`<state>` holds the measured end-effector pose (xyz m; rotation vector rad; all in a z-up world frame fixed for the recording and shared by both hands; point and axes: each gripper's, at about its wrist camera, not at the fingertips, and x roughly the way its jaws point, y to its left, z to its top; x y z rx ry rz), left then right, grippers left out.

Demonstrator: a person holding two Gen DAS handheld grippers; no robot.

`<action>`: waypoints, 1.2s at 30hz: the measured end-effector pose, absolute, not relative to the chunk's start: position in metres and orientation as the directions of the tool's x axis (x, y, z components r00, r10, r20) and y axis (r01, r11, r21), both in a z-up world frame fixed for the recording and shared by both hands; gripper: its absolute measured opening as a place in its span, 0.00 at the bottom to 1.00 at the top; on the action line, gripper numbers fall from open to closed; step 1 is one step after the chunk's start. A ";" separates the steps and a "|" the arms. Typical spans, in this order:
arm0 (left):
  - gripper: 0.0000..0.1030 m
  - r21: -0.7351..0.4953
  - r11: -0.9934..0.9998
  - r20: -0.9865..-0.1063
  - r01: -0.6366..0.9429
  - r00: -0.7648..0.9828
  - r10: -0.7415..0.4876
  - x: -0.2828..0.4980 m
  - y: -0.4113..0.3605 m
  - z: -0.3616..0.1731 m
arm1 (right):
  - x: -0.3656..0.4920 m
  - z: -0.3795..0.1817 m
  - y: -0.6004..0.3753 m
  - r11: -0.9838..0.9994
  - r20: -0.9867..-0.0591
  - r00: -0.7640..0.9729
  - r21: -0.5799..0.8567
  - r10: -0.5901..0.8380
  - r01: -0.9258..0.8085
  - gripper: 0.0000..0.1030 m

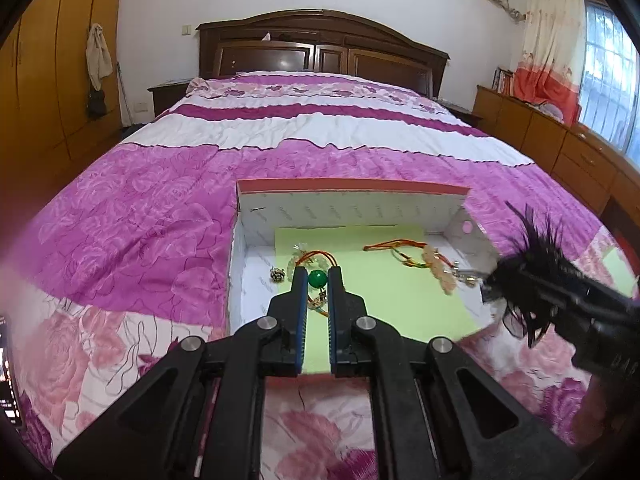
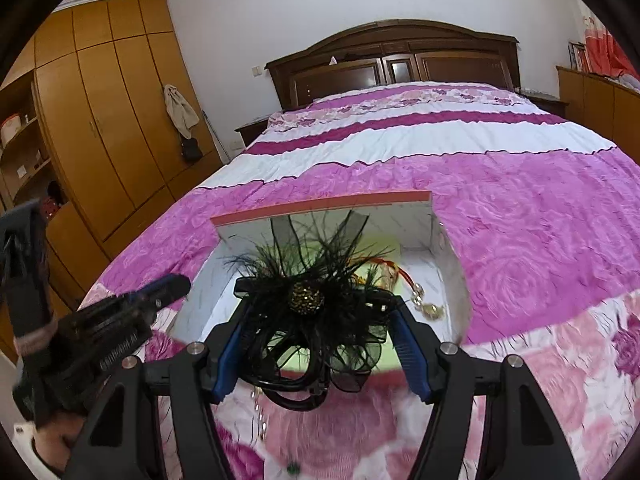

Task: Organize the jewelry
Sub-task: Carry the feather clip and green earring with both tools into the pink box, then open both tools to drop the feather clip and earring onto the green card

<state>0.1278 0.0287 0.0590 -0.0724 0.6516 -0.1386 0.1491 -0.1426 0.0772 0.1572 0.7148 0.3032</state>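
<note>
My left gripper [image 1: 318, 280] has its fingers drawn nearly together, nothing clamped; a green bead [image 1: 318, 279] shows in the narrow slot between the tips, but I cannot tell whether they touch it. It hangs over the near left part of the box [image 1: 352, 200].

My right gripper [image 2: 320, 308] is clamped on a black feather hair ornament [image 2: 306, 300] — jaws wide, blue pads pressing either side of the bundle. A gold studded button sits at the ornament's centre; black loops droop from its underside. The ornament is held above the near edge of the box, not resting in it. In the left wrist view the same piece shows at the right, feathers blurred.

Box: white inside, red rim, open top, sitting on the bed [image 1: 160, 208]. A pale green sheet of paper [image 1: 400, 292] lines its floor.

On the paper — an orange-cord bracelet [image 1: 316, 258] with pale beads just beyond the left tips, a small silver charm [image 1: 277, 274] to its left on the white floor, and a second red-and-green corded piece [image 1: 416, 258] with pinkish beads toward the right wall.

Beyond: pink floral bedspread, dark wooden headboard [image 1: 320, 44], wardrobe [image 2: 104, 120] along the left wall.
</note>
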 end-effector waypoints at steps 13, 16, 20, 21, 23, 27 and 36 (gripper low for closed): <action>0.01 -0.109 0.991 -0.631 0.071 0.766 -0.124 0.163 0.025 0.026 | 0.230 0.041 -0.118 0.959 -0.712 0.642 0.216 0.284 -0.185 0.66; 0.01 -0.093 0.994 -0.645 0.061 0.756 -0.107 0.166 0.025 0.017 | 0.247 0.031 -0.113 0.969 -0.752 0.611 0.186 0.247 -0.162 0.66; 0.01 -0.104 0.993 -0.664 0.055 0.740 -0.110 0.171 0.026 0.008 | 0.265 0.018 -0.114 0.977 -0.784 0.583 0.168 0.211 -0.128 0.66; 0.01 -0.106 0.993 -0.666 0.054 0.738 -0.111 0.171 0.026 0.006 | 0.267 0.016 -0.115 0.978 -0.789 0.579 0.167 0.207 -0.122 0.66; 0.01 -0.102 0.993 -0.665 0.059 0.738 -0.112 0.171 0.025 0.004 | 0.272 0.013 -0.115 0.982 -0.797 0.573 0.154 0.191 -0.113 0.66; 0.01 -0.086 0.994 -0.666 0.061 0.739 -0.103 0.170 0.020 0.002 | 0.278 0.011 -0.108 0.986 -0.811 0.561 0.114 0.165 -0.126 0.66; 0.03 -0.097 0.993 -0.668 0.064 0.736 -0.113 0.172 0.022 0.003 | 0.276 0.011 -0.118 0.975 -0.808 0.547 0.192 0.220 -0.109 0.67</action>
